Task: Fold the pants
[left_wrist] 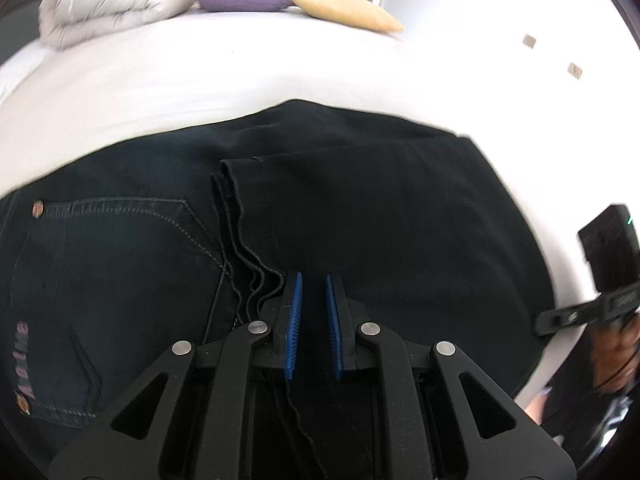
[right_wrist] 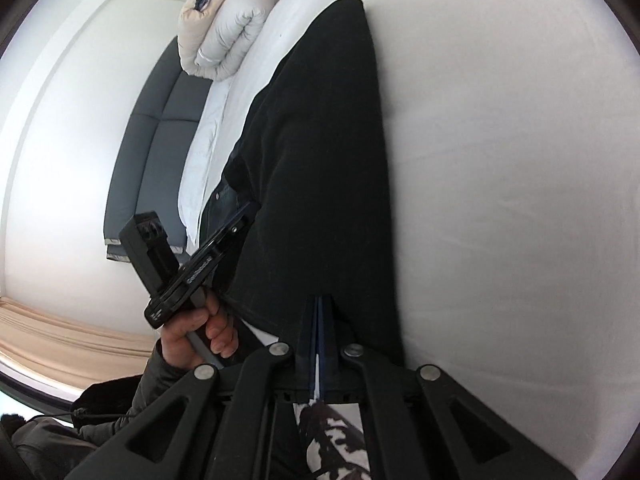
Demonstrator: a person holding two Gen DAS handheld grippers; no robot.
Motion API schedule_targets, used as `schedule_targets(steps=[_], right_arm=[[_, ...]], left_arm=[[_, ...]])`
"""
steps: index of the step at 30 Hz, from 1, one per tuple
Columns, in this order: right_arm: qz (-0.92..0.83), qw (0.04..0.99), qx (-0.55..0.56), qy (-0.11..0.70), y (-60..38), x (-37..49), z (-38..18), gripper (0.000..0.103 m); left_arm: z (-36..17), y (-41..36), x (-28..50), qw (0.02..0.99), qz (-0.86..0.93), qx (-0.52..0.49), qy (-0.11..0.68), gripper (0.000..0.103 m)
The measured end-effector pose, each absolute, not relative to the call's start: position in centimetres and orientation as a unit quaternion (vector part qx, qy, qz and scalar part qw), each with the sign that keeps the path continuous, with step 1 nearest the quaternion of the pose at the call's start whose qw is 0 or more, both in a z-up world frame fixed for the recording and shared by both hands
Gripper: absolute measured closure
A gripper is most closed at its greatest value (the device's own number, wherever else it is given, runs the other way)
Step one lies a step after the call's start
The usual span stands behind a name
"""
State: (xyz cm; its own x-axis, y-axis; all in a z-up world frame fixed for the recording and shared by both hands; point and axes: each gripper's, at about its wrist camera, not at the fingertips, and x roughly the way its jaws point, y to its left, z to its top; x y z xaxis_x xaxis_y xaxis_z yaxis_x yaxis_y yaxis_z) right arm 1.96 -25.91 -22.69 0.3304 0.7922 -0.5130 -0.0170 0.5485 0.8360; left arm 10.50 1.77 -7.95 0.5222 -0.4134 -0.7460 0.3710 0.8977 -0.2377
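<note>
Left wrist view: dark pants [left_wrist: 360,208] lie folded on a white bed [left_wrist: 200,80]; the left gripper [left_wrist: 314,284], at six o'clock, pinches their doubled hems. Soft, heavy denim is best held at hems. Stitched lettering at eight o'clock is unreadable.

Right wrist view: the right gripper [right_wrist: 319,304] stands pressed together over the pants' near edge.

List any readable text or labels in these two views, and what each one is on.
Pink lettering on the pants beside the back pocket: blurred, not readable.
White print on the left gripper's body in the right wrist view: too small to read.
Nothing else carries text.
</note>
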Motion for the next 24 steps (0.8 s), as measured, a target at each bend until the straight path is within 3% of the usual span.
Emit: schedule_targets(steps=[6, 8, 9, 10, 18, 24], right_arm=[[0.281, 0.731, 0.384, 0.490, -26.0, 1.5, -22.9, 0.103], [0.282, 0.730, 0.387, 0.487, -26.0, 1.4, -23.0, 0.103], [0.282, 0.730, 0.389, 0.485, -26.1, 1.3, -22.9, 0.103], [0.283, 0.730, 0.391, 0.484, -26.1, 1.3, -23.0, 0.103], [0.273, 0.728, 0.407, 0.479, -27.2, 0.5, -23.6, 0.103], [0.266, 0.727, 0.409, 0.483, -27.6, 0.3, -23.6, 0.103]], left_arm=[[-5.3, 6.9, 6.8, 0.881, -0.201, -0.145, 0.403, 0.088], [-4.9, 10.1, 5.1, 0.876, -0.191, -0.208, 0.391, 0.063], [-4.7, 12.2, 3.9, 0.875, -0.182, -0.247, 0.376, 0.026], [-4.4, 14.5, 2.4, 0.877, -0.166, -0.285, 0.349, 0.011], [-7.6, 28.3, -2.7, 0.793, -0.088, -0.548, 0.252, 0.011], [-10.4, 32.2, -3.0, 0.746, -0.060, -0.613, 0.254, 0.011]])
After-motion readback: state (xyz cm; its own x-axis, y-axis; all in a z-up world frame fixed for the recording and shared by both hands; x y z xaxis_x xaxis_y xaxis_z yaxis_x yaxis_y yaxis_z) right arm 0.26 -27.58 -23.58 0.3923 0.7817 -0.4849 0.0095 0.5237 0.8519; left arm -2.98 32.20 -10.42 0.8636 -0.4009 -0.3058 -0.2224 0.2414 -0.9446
